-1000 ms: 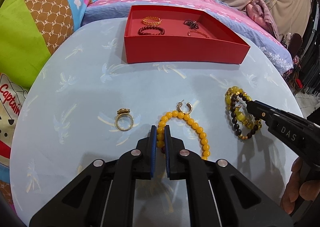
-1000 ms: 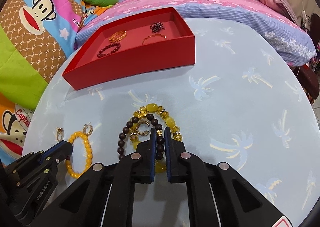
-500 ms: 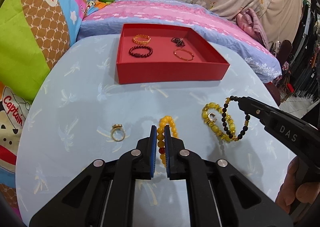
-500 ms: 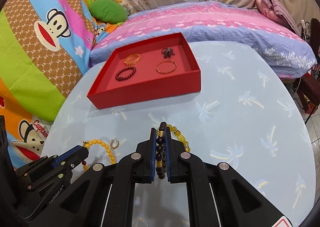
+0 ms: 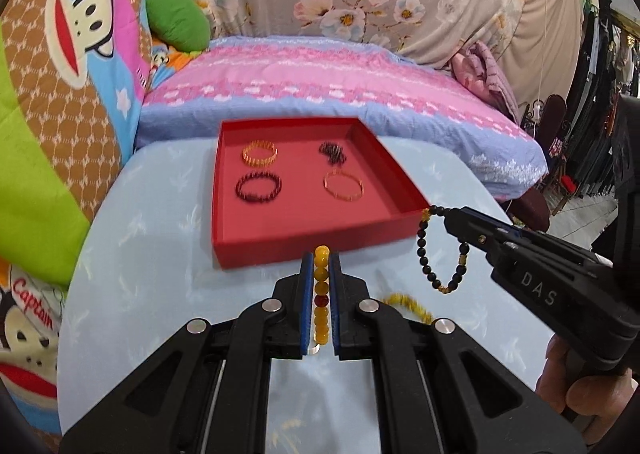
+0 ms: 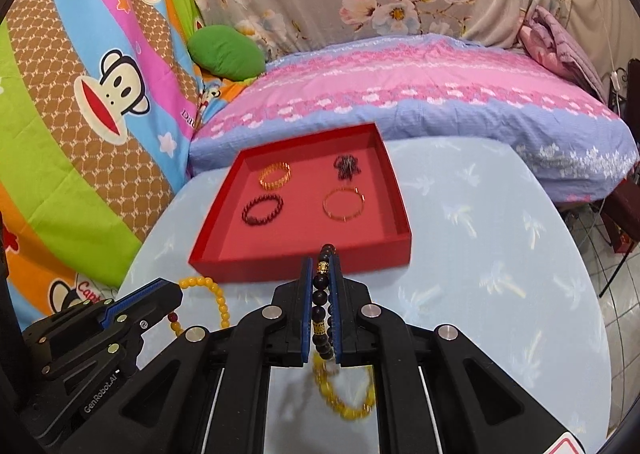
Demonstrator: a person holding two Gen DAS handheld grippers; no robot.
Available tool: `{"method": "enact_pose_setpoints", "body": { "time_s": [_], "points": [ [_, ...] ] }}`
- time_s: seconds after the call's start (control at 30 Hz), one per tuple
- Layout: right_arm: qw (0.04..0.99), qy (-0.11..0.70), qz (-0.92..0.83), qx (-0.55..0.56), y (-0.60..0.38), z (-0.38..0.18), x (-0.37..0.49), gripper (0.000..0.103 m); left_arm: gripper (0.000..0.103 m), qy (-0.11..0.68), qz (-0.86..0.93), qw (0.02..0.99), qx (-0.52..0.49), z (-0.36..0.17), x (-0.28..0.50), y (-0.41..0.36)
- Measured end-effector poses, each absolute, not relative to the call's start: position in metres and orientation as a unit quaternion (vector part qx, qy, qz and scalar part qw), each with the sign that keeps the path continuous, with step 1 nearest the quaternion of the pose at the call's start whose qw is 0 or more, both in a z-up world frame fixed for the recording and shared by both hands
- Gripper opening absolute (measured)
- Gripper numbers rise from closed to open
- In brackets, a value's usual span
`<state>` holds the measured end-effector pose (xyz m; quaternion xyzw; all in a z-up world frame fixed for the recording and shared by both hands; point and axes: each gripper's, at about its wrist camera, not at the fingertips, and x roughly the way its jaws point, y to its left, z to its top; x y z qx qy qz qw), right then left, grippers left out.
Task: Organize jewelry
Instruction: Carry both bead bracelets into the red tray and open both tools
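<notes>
**Both grippers up off the table, a bracelet pinched in each**

The left gripper [image 5: 320,282] is clamped on a bracelet of round orange-yellow beads [image 5: 321,294]. In its own view the strand runs straight down the slot between the blue pads, long axis pointing away toward the shallow red cardboard tray [image 5: 312,246]. From the right wrist view the rest of that loop [image 6: 216,300] droops below the tips.

The right gripper [image 6: 322,286] is squeezed shut on a dark round-bead bracelet with small gold spacers [image 6: 322,294], again lined up lengthwise between the pads, far end poking toward the tray [image 6: 300,268]. In the left view it hangs as an open loop [image 5: 440,250] from the tips, just off the tray's near right corner.

A chunky translucent yellow bead bracelet [image 6: 344,394] lies on the pale blue palm-print tablecloth [image 6: 500,254] under the right gripper, blurry.

Inside the tray: a gold link bracelet [image 6: 275,175] far left, dark red bead bracelet [image 6: 263,209] near left, small dark tangled piece [image 6: 346,167] far right, thin gold bangle [image 6: 344,204] near right, all apart.
</notes>
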<state>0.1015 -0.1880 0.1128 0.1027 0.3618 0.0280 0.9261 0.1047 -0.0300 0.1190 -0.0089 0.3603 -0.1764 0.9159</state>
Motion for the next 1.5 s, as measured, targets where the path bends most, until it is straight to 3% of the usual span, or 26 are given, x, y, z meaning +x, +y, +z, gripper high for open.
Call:
{"method": "enact_pose_setpoints", "body": {
  "time_s": [0.33, 0.83, 1.27, 1.3, 1.37, 1.5],
  "points": [
    [0.926, 0.349, 0.060, 0.127, -0.182, 0.130, 0.179, 0.008, 0.007, 0.338, -0.201, 0.918, -0.046, 0.145, 0.178, -0.040],
    [0.892, 0.432, 0.023, 0.130, -0.197, 0.044, 0.222, 0.008, 0.007, 0.425, -0.153, 0.892, -0.033, 0.047, 0.230, -0.033],
    [0.900, 0.426, -0.001, 0.086, -0.194, 0.035, 0.224, 0.011, 0.008, 0.424, -0.123, 0.897, 0.002, 0.033, 0.231, -0.032],
    [0.901, 0.426, -0.002, 0.084, -0.194, 0.035, 0.224, 0.012, 0.010, 0.421, -0.119, 0.899, 0.003, 0.034, 0.230, -0.032],
    [0.902, 0.424, -0.004, 0.081, -0.193, 0.035, 0.223, 0.019, 0.028, 0.419, -0.112, 0.901, 0.003, 0.034, 0.230, -0.032],
    [0.903, 0.423, -0.005, 0.078, -0.192, 0.035, 0.221, 0.021, 0.030, 0.420, -0.106, 0.901, 0.004, 0.033, 0.229, -0.030]
  ]
}}
